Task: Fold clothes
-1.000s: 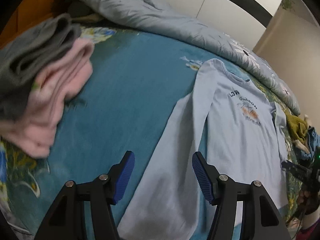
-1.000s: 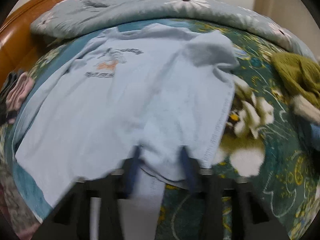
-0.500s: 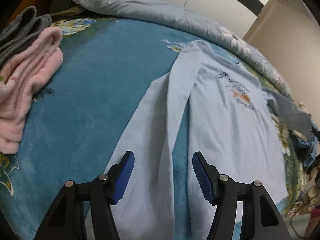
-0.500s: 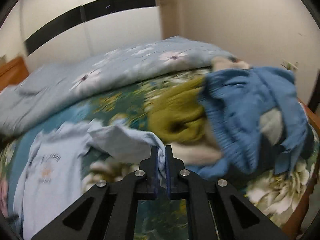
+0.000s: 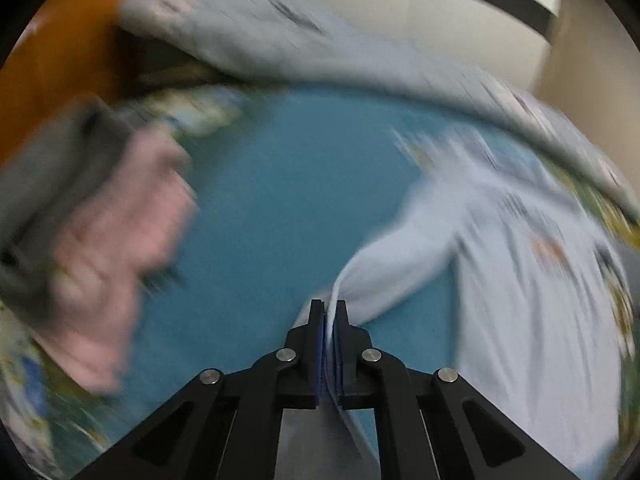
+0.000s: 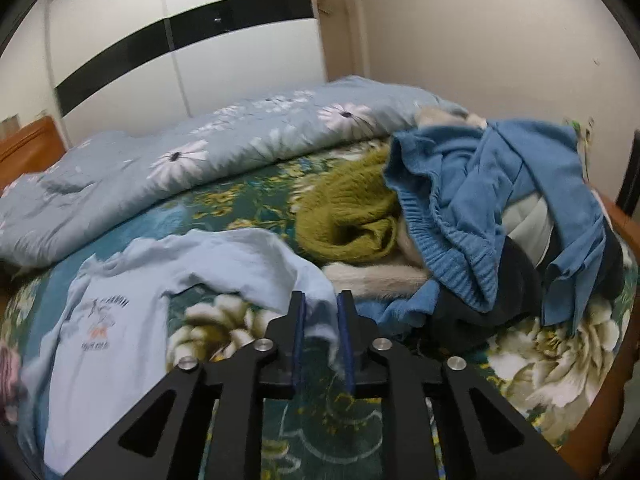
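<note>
A light blue long-sleeved shirt with a chest print lies face up on the teal floral bedsheet; the left wrist view is blurred. My left gripper is shut on one sleeve, which rises off the sheet into the jaws. In the right wrist view the shirt lies at the left, and its other sleeve stretches to my right gripper. Those jaws are opening, with the sleeve's end hanging loose between the blue pads.
Folded pink and grey clothes sit left of the shirt. A flowered blue quilt runs along the far side. An olive knit and a blue sweater are heaped at the right, near the wooden bed frame.
My left gripper went from open over the sleeve to shut on it and lifted it. My right gripper, shut on the other sleeve half a second ago, has parted its jaws.
</note>
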{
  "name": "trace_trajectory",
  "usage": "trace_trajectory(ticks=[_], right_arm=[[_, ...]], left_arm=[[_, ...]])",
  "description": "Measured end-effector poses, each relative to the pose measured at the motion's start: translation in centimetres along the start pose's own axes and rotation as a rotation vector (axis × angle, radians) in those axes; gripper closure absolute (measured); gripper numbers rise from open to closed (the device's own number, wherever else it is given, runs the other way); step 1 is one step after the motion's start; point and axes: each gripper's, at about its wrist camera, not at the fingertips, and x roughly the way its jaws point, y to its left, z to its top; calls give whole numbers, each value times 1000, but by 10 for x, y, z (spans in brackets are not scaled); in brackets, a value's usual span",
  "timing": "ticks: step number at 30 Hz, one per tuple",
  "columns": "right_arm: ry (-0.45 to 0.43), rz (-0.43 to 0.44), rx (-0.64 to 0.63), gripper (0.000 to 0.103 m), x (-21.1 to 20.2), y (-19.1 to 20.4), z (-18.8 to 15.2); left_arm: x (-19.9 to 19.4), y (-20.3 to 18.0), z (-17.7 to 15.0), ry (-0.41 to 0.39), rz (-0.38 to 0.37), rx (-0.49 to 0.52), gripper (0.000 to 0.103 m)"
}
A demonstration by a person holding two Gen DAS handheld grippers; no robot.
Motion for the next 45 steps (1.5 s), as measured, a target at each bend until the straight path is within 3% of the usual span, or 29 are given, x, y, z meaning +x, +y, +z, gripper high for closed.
trace_trajectory(ticks=[1, 2, 3, 5, 8, 10, 12, 13, 15, 18, 22, 25, 26, 27, 31, 34, 42, 44, 45], right_arm=[[1, 20, -32, 83, -6, 6, -4], [1, 28, -78, 75, -11, 14, -8], [-2, 19, -128, 64, -14, 21, -13], [-6, -15, -211, 55, -17, 33, -24], [4, -51, -226, 54, -21, 36, -42], [47, 50, -185, 54, -22, 38, -60], [171, 258, -137, 54, -13, 47, -86], [233, 340, -119, 54, -6, 54, -101], [316, 398, -121, 54, 6, 70, -127], [352, 365, -71, 54, 21, 73, -144], [357, 383, 48, 54, 25, 64, -151], [399, 471, 94, 76, 28, 63, -158], [418, 505, 91, 93, 29, 63, -161], [425, 524, 104, 95, 29, 63, -163], [349, 568, 187, 96, 18, 44, -157], [304, 530, 194, 96, 15, 31, -149], [323, 501, 264, 96, 29, 16, -154], [326, 500, 255, 96, 28, 18, -154], [327, 501, 252, 96, 27, 19, -153]], left_arm=[[1, 11, 15, -7, 26, -39, 98], [2, 18, 23, -2, 29, -70, 98], [1, 25, 31, 11, 18, -105, 97], [-4, 30, 37, 27, -30, -129, 95], [-21, 20, 23, 23, -39, -95, 73], [-31, 6, 3, 37, -72, -63, 55], [-40, -7, -23, 66, -183, -21, 50], [-41, -12, -31, 81, -208, -11, 50], [-43, -22, -49, 120, -243, 15, 50], [-42, -35, -72, 176, -298, 39, 50], [-43, -43, -89, 213, -318, 35, 50], [-42, -46, -96, 242, -347, 13, 50], [-41, -46, -99, 251, -352, 13, 50], [-41, -47, -101, 259, -357, 14, 50], [-37, -44, -107, 297, -388, 3, 50], [-32, -40, -112, 335, -421, -23, 50], [-32, -51, -120, 360, -523, -19, 52], [-32, -52, -122, 351, -525, -20, 61], [-31, -51, -122, 351, -525, -28, 82]])
